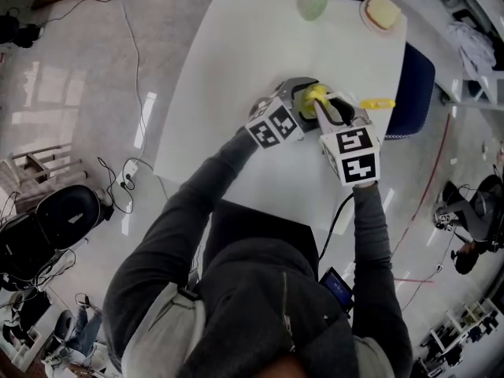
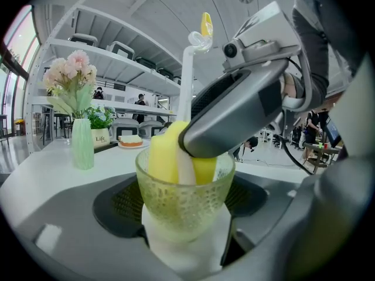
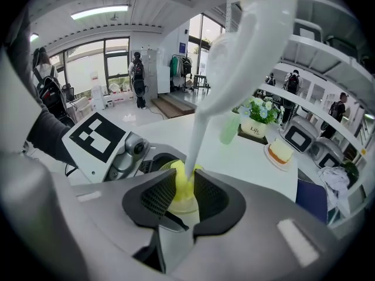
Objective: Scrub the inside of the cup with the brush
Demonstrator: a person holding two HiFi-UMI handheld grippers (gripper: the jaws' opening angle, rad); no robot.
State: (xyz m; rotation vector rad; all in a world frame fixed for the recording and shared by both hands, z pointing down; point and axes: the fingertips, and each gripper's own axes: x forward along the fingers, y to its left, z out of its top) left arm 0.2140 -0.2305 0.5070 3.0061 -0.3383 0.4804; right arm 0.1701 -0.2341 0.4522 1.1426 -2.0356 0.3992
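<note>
White desk (image 1: 236, 93) below. Left gripper's (image 2: 185, 230) jaws pinch the cup (image 2: 176, 201); right gripper's (image 3: 177, 199) jaws pinch the brush (image 3: 198, 134), pointing down inside it.

The white table (image 1: 260, 69) bears a green vase (image 1: 311, 5) and a plate (image 1: 367, 18) of cake.

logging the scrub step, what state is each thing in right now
left gripper: jaws shut on the textured green glass cup
right gripper: jaws shut on the white handle of the yellow sponge brush
cup: upright, sponge head inside
pale green flower vase: upright
</note>
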